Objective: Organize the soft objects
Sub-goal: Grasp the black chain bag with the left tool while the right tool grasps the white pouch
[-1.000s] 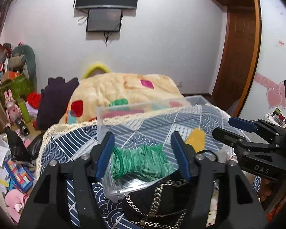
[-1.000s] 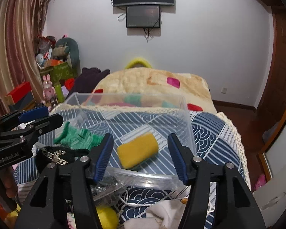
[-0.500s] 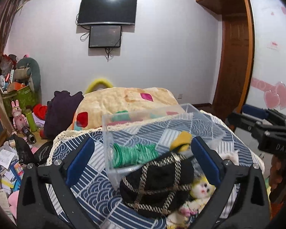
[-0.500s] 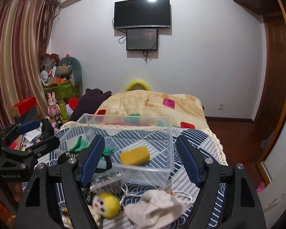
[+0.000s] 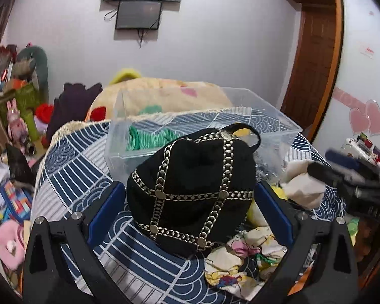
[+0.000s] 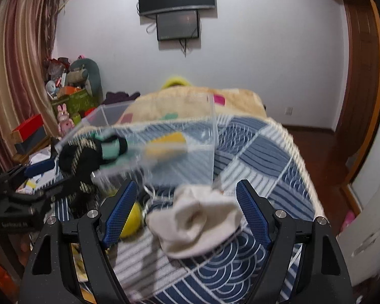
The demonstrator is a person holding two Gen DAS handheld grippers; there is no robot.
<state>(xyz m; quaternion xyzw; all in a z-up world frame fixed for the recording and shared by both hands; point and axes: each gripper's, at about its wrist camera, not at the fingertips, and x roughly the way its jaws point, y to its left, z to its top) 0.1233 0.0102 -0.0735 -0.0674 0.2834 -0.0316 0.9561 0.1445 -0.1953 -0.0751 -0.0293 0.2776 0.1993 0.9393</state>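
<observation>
A clear plastic bin sits on the blue patterned cloth and holds a green knit item and a yellow sponge. A black hat with chain trim lies in front of the bin, between the wide-open jaws of my left gripper, not clamped. A cream sock lies between the wide-open jaws of my right gripper. The sock also shows in the left wrist view, beside the blurred right gripper.
A yellow ball lies left of the sock. A patterned cloth bundle lies below the hat. A quilted bedspread lies behind the bin. Toys and boxes crowd the left floor. A wooden door stands right.
Both grippers have come down and closer to the cloth. The hat now sits between my left jaws and the sock between my right jaws. Both stay open.
</observation>
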